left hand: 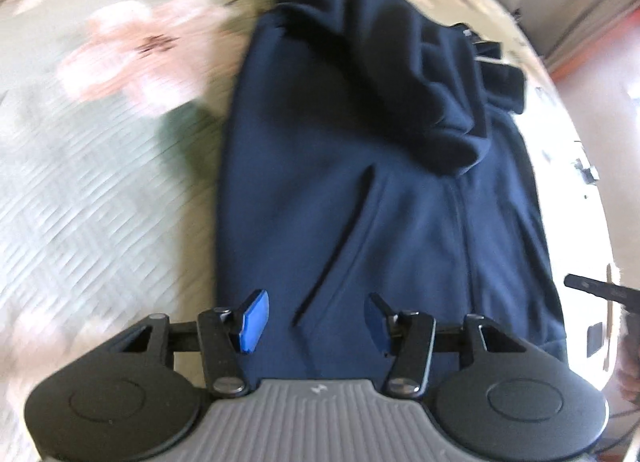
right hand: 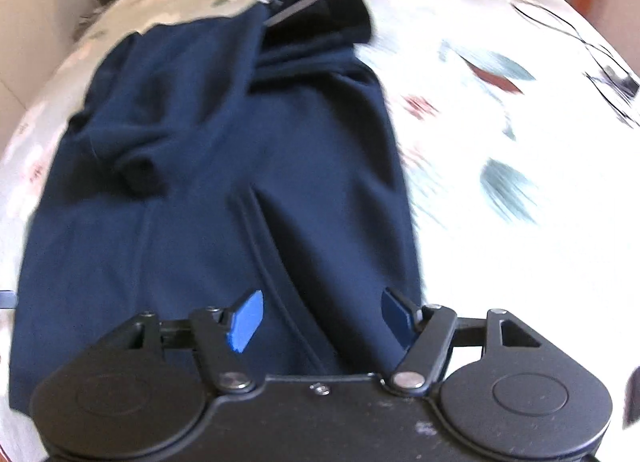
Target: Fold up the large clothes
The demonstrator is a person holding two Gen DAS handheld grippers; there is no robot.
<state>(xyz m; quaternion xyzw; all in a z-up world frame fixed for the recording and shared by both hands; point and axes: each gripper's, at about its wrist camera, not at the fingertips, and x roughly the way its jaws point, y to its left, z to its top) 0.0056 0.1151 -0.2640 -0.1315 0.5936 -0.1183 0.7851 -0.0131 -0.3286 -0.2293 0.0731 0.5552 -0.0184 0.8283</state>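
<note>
Navy jacket [left hand: 372,190] lies flat on the floral bedspread [left hand: 100,166], sleeves folded in across its chest. Left gripper [left hand: 316,322] above the hem, fingers spread, nothing between them. Right gripper [right hand: 320,322] likewise released and empty, over the garment's lower right part.

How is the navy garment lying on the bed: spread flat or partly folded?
Partly folded. The navy garment forms a narrow strip on the floral bedspread, with a sleeve bunched on top. Not yet compact.
</note>
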